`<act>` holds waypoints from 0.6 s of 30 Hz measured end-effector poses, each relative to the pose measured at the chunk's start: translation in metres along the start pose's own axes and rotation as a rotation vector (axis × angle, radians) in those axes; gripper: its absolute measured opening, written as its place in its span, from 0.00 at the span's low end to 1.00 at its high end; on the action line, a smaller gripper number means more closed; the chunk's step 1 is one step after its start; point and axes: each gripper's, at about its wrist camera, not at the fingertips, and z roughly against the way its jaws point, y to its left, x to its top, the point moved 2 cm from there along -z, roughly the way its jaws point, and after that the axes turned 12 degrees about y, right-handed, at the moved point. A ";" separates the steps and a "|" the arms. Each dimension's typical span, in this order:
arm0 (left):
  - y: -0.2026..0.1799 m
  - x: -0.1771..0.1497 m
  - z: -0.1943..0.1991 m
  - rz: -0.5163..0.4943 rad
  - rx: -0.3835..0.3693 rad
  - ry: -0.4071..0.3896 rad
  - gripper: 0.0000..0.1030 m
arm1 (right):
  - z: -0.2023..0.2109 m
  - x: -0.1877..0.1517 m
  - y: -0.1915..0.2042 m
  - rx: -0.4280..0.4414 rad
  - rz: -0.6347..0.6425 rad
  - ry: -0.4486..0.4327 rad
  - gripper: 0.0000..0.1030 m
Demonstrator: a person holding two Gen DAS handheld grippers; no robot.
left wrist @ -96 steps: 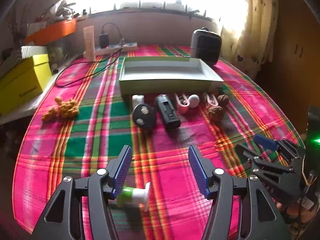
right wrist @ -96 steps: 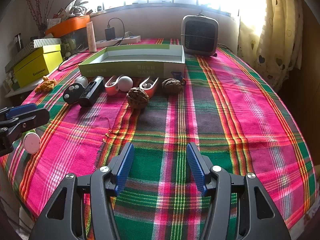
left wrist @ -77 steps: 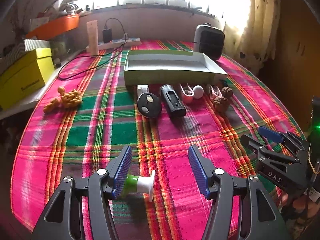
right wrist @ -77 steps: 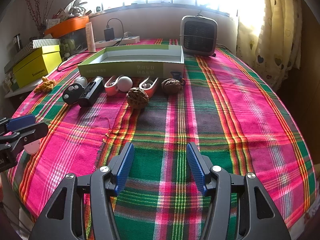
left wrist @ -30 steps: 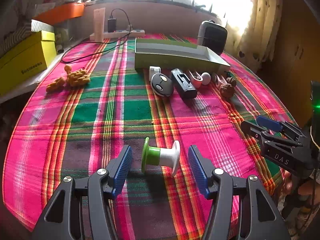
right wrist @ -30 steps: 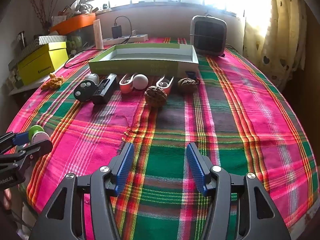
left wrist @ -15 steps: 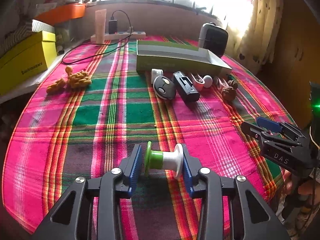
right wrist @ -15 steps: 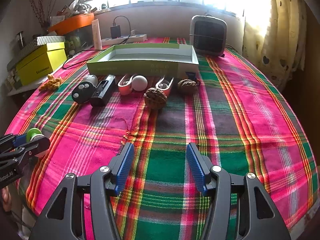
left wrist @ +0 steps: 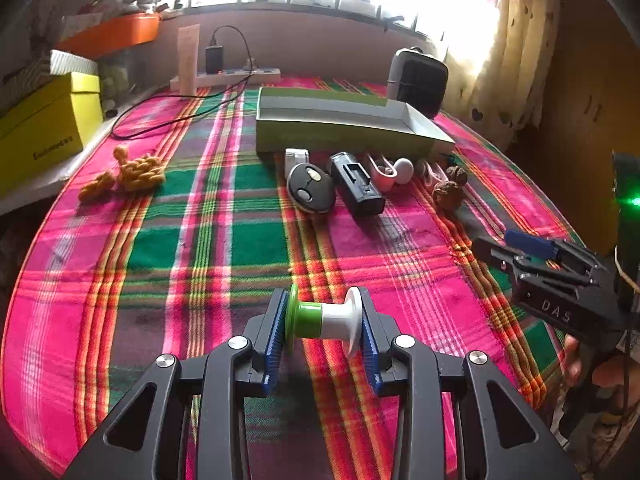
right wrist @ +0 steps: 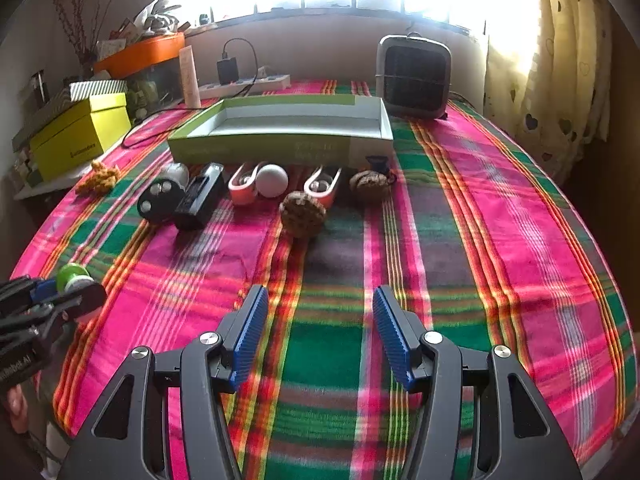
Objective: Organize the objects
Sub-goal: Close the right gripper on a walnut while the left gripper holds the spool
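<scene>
Left wrist view: the left gripper is closing on the green and white spool, its blue pads against both end discs, over the plaid tablecloth. "DAS" reads on the right gripper, whose jaws stand wide with nothing between them. The yellow box's label is too blurred to read

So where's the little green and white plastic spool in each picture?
Left wrist view: the green and white plastic spool sits bottom centre, between the closing left gripper pads.
Right wrist view: its green end peeks out far left.
Shared landmark: the long green cardboard tray.
</scene>
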 end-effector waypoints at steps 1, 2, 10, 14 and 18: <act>-0.001 0.002 -0.002 0.000 -0.002 0.004 0.31 | 0.000 0.003 0.000 0.003 0.002 -0.002 0.54; -0.001 0.003 -0.004 0.000 -0.004 0.008 0.31 | 0.000 0.006 0.001 0.011 0.004 -0.007 0.54; -0.005 0.014 -0.012 0.002 -0.006 0.014 0.31 | -0.011 0.029 0.002 0.060 0.001 0.003 0.54; -0.006 0.017 -0.014 -0.002 -0.004 0.014 0.31 | -0.020 0.037 0.001 0.091 -0.029 0.036 0.54; -0.006 0.018 -0.017 -0.003 -0.005 0.014 0.31 | -0.026 0.041 0.001 0.103 -0.051 0.067 0.54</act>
